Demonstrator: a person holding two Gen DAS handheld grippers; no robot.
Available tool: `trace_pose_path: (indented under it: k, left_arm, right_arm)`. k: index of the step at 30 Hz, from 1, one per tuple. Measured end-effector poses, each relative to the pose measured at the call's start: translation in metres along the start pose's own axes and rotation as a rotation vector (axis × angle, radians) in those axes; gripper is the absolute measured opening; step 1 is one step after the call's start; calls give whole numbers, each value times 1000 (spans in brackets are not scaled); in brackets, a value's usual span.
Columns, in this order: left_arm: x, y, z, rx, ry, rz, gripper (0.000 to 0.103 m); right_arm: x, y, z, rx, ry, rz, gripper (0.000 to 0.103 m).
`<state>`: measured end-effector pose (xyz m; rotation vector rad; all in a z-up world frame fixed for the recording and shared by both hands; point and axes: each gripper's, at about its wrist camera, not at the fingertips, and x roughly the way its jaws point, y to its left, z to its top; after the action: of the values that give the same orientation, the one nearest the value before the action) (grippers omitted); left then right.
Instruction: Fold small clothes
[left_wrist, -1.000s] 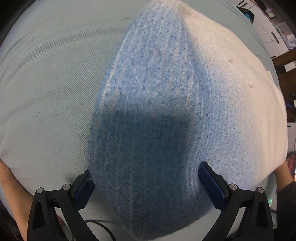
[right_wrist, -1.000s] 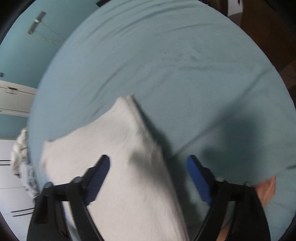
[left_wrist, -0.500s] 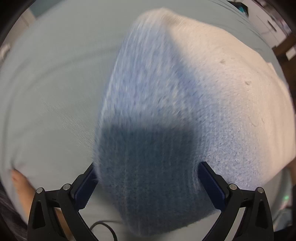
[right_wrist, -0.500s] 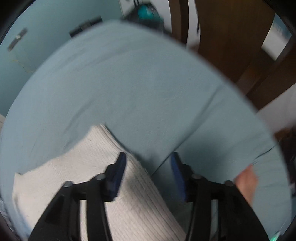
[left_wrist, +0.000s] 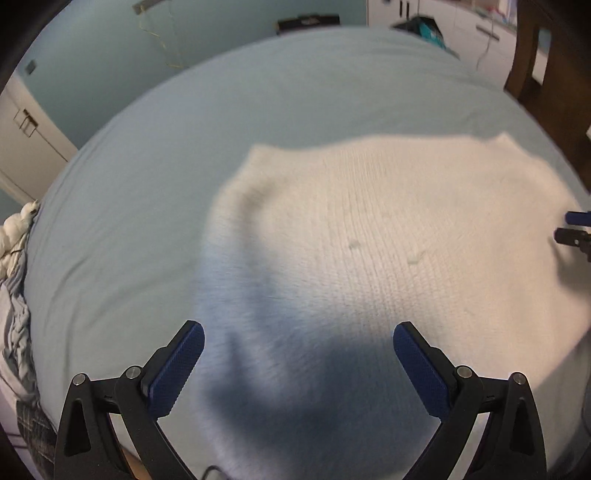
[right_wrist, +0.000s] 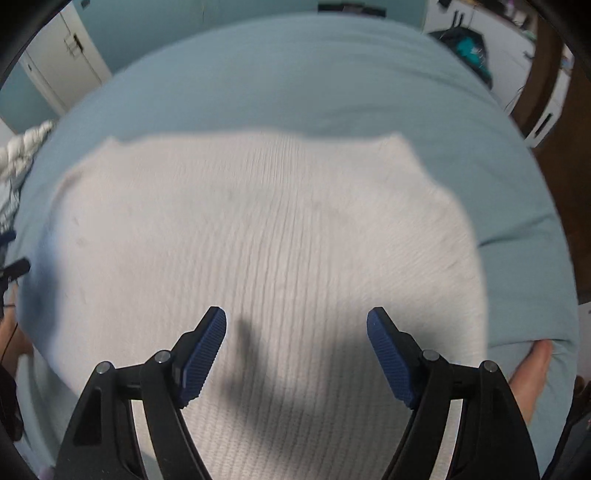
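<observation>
A white knit garment (right_wrist: 273, 236) lies spread, seemingly flat, on the blue bed (right_wrist: 295, 74), both the left gripper (left_wrist: 298, 354) and right gripper (right_wrist: 296, 345) above it with jaws open and empty.

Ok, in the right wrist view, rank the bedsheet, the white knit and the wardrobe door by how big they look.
1. Bedsheet and knit: too alike to rank; the knit hides part of the sheet.
2. Wardrobe door: smallest, though far away.
</observation>
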<state>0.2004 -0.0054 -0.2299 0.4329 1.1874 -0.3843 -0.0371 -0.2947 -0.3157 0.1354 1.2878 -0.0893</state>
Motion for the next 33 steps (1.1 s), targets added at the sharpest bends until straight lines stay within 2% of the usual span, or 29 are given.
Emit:
trace_pose_path:
  k: [2, 3, 5, 7, 9, 12, 14, 16, 21, 24, 25, 30, 33]
  left_arm:
    - [33, -10, -4, 22, 91, 42, 103]
    - [48, -13, -8, 23, 128, 47, 103]
    - [57, -2, -17, -52, 94, -34, 103]
    - [66, 11, -18, -112, 134, -116, 103]
    - [71, 18, -14, -122, 177, -160, 103]
    - [68, 21, -11, -127, 197, -137, 103]
    - [56, 19, -9, -116, 241, -83, 103]
    - [35, 15, -9, -91, 245, -50, 102]
    - [-30, 8, -23, -42, 175, -25, 103]
    - [-62, 3, -39, -29, 151, -32, 103]
    - [-64, 10, -32, -33, 148, -38, 103]
    - [-78, 10, -57, -81, 170, -100, 103]
    - [-67, 13, -69, -127, 184, -125, 103]
  right_arm:
    - [17, 3, -5, -9, 36, -13, 78]
    - [18, 4, -10, -29, 17, -14, 81]
    - [21, 14, -20, -112, -4, -33, 93]
    - [23, 29, -30, -185, -6, -77, 99]
    - [25, 31, -38, -183, -24, -94, 102]
    - [26, 36, -40, -178, -14, -105, 102]
    - [26, 37, -25, -157, 73, -88, 102]
    - [8, 29, -23, -84, 143, -54, 102]
    - [-62, -9, -37, 219, 186, 70, 102]
    - [-97, -34, -54, 370, 191, 103, 102]
    - [-105, -43, -57, 417, 196, 112, 102]
    - [-132, -58, -108, 671, 251, 239, 102]
    - [-142, -64, -116, 737, 259, 279, 102]
